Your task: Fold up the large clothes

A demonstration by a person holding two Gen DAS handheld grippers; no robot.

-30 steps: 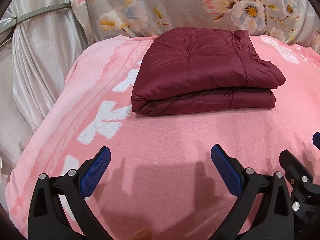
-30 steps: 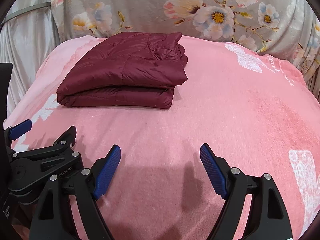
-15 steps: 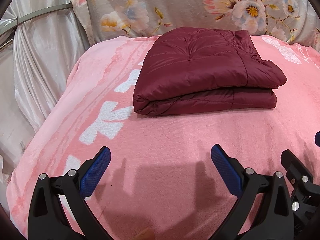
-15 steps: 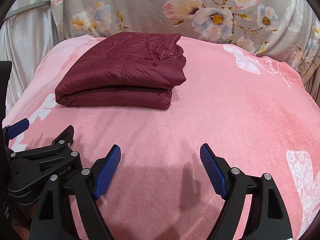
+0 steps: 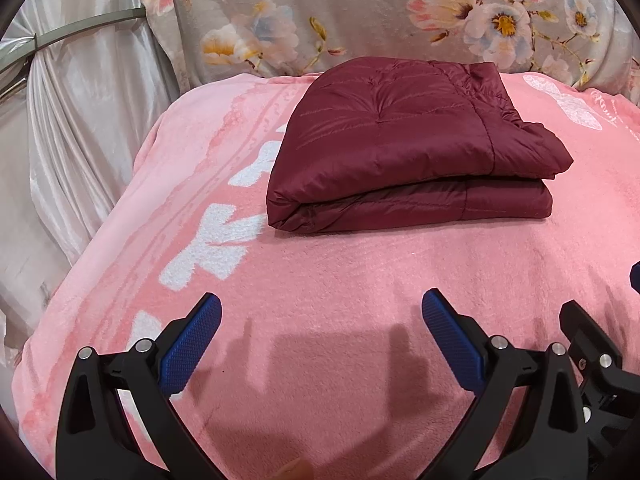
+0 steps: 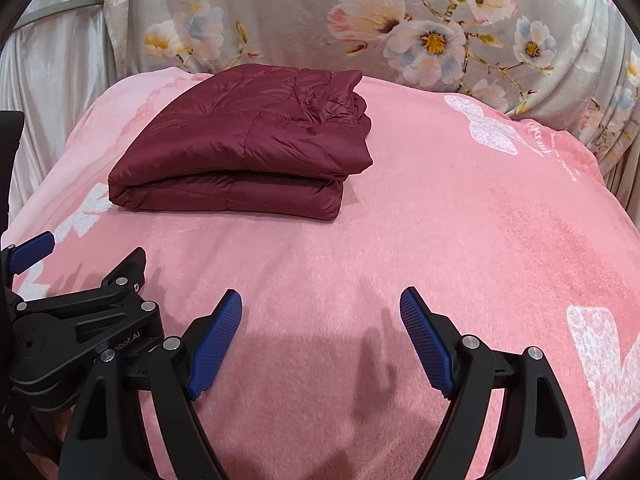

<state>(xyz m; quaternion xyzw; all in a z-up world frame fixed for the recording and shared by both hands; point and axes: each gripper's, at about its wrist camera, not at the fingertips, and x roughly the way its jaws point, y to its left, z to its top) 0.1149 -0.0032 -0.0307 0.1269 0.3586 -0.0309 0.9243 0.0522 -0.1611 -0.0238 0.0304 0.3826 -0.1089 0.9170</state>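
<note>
A dark red quilted jacket (image 5: 404, 152) lies folded in a flat stack on the pink blanket (image 5: 340, 280); it also shows in the right wrist view (image 6: 244, 148). My left gripper (image 5: 322, 328) is open and empty, hovering over the blanket well in front of the jacket. My right gripper (image 6: 322, 320) is open and empty too, in front of the jacket and to its right. The left gripper's body (image 6: 76, 320) shows at the lower left of the right wrist view.
A grey floral cover (image 5: 360, 16) stands behind the blanket. A shiny pale curtain (image 5: 72, 120) hangs at the left. The pink blanket (image 6: 480, 240) carries white printed patterns and drops off at the left edge.
Both views have shifted slightly, the jacket drifting a little in the frames. Both grippers stay open and empty.
</note>
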